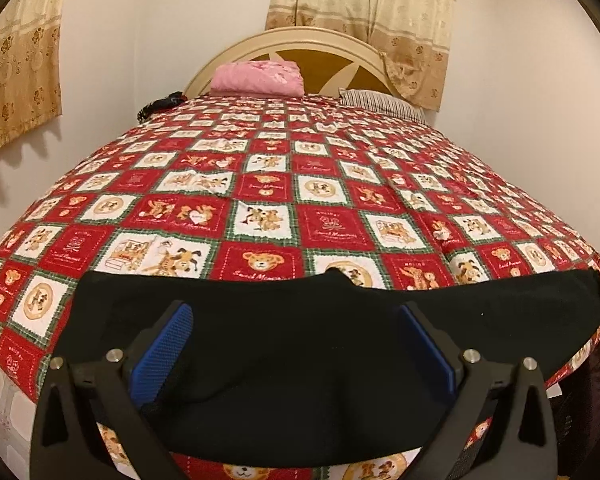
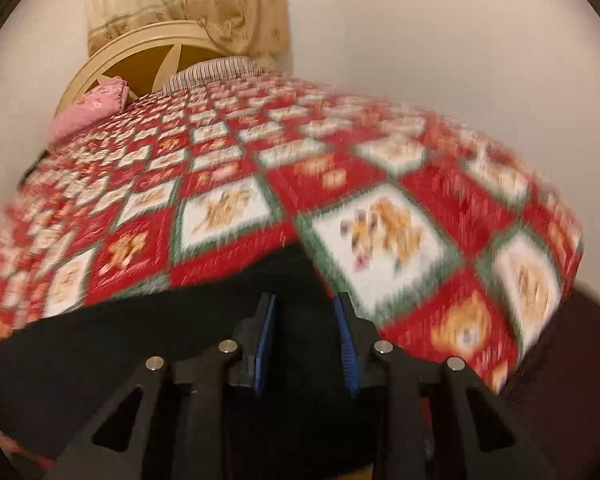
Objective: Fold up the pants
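Note:
Black pants (image 1: 300, 344) lie spread across the near edge of a bed with a red and white teddy-bear quilt (image 1: 268, 184). My left gripper (image 1: 296, 316) is wide open, its blue pads (image 1: 168, 344) standing over the middle of the pants. In the right wrist view, which is motion-blurred, the pants (image 2: 100, 340) fill the lower left. My right gripper (image 2: 305, 304) has its blue pads (image 2: 266, 332) partly apart over the pants' right end, with dark cloth between them; I cannot tell whether they grip it.
A pink folded cloth (image 1: 258, 77) and a striped pillow (image 1: 384, 105) lie at the cream headboard (image 1: 300, 46). Beige curtains (image 1: 364, 12) hang behind. White walls stand on both sides. The quilt's corner (image 2: 540, 280) drops off at the right.

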### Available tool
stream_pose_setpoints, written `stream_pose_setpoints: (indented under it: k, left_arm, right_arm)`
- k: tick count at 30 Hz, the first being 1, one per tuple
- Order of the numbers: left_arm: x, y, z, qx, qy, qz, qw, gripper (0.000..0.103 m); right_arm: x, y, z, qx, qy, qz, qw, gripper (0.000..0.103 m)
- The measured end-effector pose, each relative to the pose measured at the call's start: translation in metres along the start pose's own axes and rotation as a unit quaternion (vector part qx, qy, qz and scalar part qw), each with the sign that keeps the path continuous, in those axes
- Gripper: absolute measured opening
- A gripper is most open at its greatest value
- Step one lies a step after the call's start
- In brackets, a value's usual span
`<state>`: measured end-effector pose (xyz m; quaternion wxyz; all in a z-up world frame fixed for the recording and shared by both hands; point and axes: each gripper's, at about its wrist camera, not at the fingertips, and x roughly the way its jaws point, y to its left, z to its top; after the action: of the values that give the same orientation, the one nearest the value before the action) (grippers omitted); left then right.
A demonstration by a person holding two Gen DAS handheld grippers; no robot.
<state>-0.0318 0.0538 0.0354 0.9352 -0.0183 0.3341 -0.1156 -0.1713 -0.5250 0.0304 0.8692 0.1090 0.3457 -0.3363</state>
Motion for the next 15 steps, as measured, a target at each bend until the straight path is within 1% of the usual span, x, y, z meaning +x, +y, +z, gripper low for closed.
stream_pose_setpoints:
  k: [2,3,4,5,6,7,8,9,10,11,12,13,15]
  left_arm:
    - [-0.001,0.004,-0.002,0.002,0.001,0.012,0.9999,0.103]
    - [-0.001,0.006,-0.003,0.004,0.000,0.019,0.9998,0.103]
    - [-0.002,0.007,-0.004,0.005,-0.001,0.023,0.9997,0.103]
    - [-0.002,0.010,-0.006,0.005,-0.002,0.027,0.9996,0.103]
    - [-0.001,0.012,-0.007,0.004,-0.001,0.028,0.9996,0.103]
    - [0.001,0.013,-0.009,0.001,0.003,0.028,0.9996,0.103]
    - [0.003,0.013,-0.010,0.000,0.006,0.026,0.9996,0.103]
    - [0.009,0.012,-0.011,-0.002,0.013,0.024,0.9996,0.103]
    - [0.011,0.010,-0.012,-0.003,0.016,0.022,0.9996,0.103]
    - [0.013,0.008,-0.013,-0.005,0.019,0.017,0.9997,0.103]
    - [0.017,0.003,-0.015,-0.004,0.021,0.009,0.9997,0.103]
    - [0.019,0.000,-0.017,0.001,0.024,0.005,0.9997,0.103]
    - [0.021,-0.007,-0.023,0.016,0.027,0.007,0.9995,0.103]
  right_arm:
    - [-0.005,-0.011,0.004,0.044,-0.016,0.011,0.999,0.031]
    - [-0.016,-0.014,0.003,0.063,-0.037,0.003,0.997,0.031]
    - [-0.035,-0.009,0.001,0.063,-0.072,-0.017,0.995,0.033]
    - [-0.051,0.003,-0.003,0.050,-0.101,-0.018,0.993,0.034]
    - [-0.073,0.017,-0.009,0.025,-0.130,0.006,0.991,0.035]
    - [-0.084,0.031,-0.012,0.009,-0.136,0.037,0.990,0.036]
    - [-0.092,0.051,-0.018,-0.014,-0.127,0.094,0.987,0.037]
    - [-0.095,0.066,-0.022,-0.028,-0.115,0.129,0.984,0.037]
    - [-0.096,0.090,-0.031,-0.050,-0.094,0.175,0.979,0.037]
    - [-0.095,0.109,-0.038,-0.067,-0.077,0.203,0.974,0.037]
    - [-0.089,0.138,-0.049,-0.089,-0.047,0.243,0.965,0.037]
    - [-0.084,0.160,-0.058,-0.106,-0.023,0.274,0.956,0.037]
    - [-0.077,0.195,-0.080,-0.137,0.003,0.301,0.944,0.037]
